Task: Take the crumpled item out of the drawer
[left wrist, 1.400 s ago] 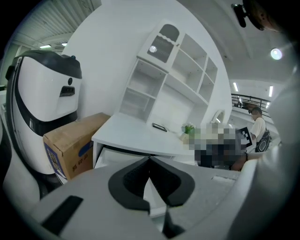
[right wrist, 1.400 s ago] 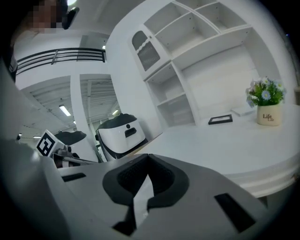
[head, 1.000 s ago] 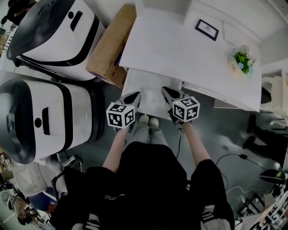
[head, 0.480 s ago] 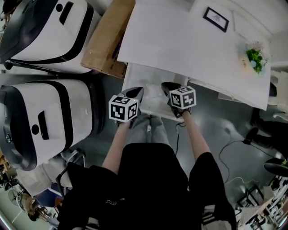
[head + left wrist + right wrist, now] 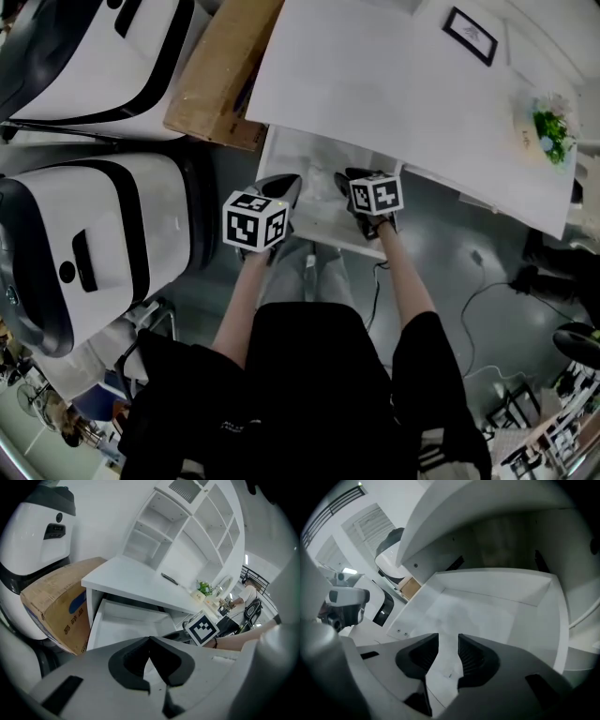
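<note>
- In the open drawer (image 5: 501, 587) under the white table (image 5: 375, 84), the crumpled item (image 5: 452, 613) lies on the drawer floor as a pale, greyish, wrinkled patch. It is too faint to tell what it is made of.
- The right gripper (image 5: 448, 637) points steeply down into the drawer, just short of the item. Its fingers (image 5: 476, 658) have just been opening and now stand a moderate gap apart. Only the white drawer floor shows between them, and they grip nothing.
- In the head view the right gripper (image 5: 349, 183) reaches over the drawer's front edge (image 5: 323, 239), its marker cube toward the person.
- The left gripper (image 5: 150, 639) hangs at the drawer's near left corner, angled downward. Its fingers (image 5: 129, 663) meet at the tips with nothing between them, and they touch neither the drawer nor the item.
- From the head view the left gripper (image 5: 279, 190) sits beside the right one, the two a little apart, each at the end of a bare forearm.
- The drawer is pulled out toward the person, and its white interior (image 5: 126, 616) is also visible in the left gripper view.
- A cardboard box (image 5: 220, 80) leans against the table's left side.
- Two large white-and-black machines (image 5: 84, 244) stand further left.
- On the tabletop, well away from the drawer, are a small framed picture (image 5: 472, 33) and a little green plant (image 5: 548, 127).
- A white shelf unit (image 5: 187, 536) rises behind the table.
</note>
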`<state>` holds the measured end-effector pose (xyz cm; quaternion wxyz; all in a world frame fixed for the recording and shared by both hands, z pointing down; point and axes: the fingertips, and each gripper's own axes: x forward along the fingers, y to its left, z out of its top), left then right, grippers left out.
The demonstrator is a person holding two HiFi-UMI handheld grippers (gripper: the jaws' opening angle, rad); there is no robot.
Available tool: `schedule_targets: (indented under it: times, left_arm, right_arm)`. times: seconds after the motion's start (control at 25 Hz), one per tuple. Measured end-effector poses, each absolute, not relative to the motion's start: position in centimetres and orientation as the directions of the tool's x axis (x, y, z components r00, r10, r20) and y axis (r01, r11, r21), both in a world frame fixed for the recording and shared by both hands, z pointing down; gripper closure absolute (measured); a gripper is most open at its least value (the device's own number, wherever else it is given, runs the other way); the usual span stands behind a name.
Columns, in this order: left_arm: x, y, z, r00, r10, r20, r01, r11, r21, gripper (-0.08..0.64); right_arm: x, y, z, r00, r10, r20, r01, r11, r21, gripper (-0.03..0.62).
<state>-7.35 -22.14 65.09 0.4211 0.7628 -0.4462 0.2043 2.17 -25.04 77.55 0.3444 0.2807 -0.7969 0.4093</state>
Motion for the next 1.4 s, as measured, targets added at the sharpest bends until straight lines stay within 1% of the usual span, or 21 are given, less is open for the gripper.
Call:
schedule_targets:
  times: [0.2, 0.32, 0.6, 0.76, 0.88, 1.0, 1.24, 1.4]
  left_arm:
    - [-7.5, -22.2, 65.4, 0.526, -0.502, 0.686, -0.848, -0.247, 0.47, 0.563]
    - [-7.6, -22.4, 65.5, 0.535, -0.498, 0.683, -0.842, -0.247, 0.479, 0.563]
    - [-7.6, -22.5, 65.6, 0.547, -0.494, 0.676, -0.833, -0.242, 0.498, 0.563]
    - [-7.5, -22.5, 65.5, 0.554, -0.496, 0.668, -0.826, -0.233, 0.513, 0.563]
    - [-7.6, -22.5, 65.4, 0.553, -0.497, 0.669, -0.827, -0.23, 0.513, 0.563]
    - [-7.7, -22.5, 65.3, 0.553, -0.497, 0.668, -0.827, -0.231, 0.513, 0.563]
    - [-7.9, -22.3, 65.3, 0.554, -0.502, 0.665, -0.827, -0.238, 0.509, 0.563]
    - [-8.1, -22.3, 64.8, 0.553, -0.517, 0.654, -0.828, -0.252, 0.501, 0.563]
  right_arm:
    - [2.0, -25.0, 79.5, -0.581, -0.158, 0.799, -0.752, 0.481, -0.451, 0.428]
    - [1.8, -24.8, 80.5, -0.576, -0.142, 0.805, -0.753, 0.475, -0.455, 0.414]
    - [1.5, -23.8, 82.3, -0.555, -0.094, 0.827, -0.753, 0.48, -0.451, 0.411]
    - [1.3, -23.6, 82.6, -0.545, -0.085, 0.834, -0.748, 0.498, -0.438, 0.474]
    - [0.9, -23.6, 82.6, -0.554, -0.074, 0.829, -0.736, 0.509, -0.446, 0.494]
    - [0.8, -23.4, 82.3, -0.568, -0.057, 0.821, -0.719, 0.521, -0.461, 0.529]
    - [0.6, -23.6, 81.1, -0.577, -0.071, 0.814, -0.701, 0.555, -0.448, 0.555]
    - [0.4, -23.9, 79.0, -0.595, -0.095, 0.798, -0.682, 0.584, -0.439, 0.557]
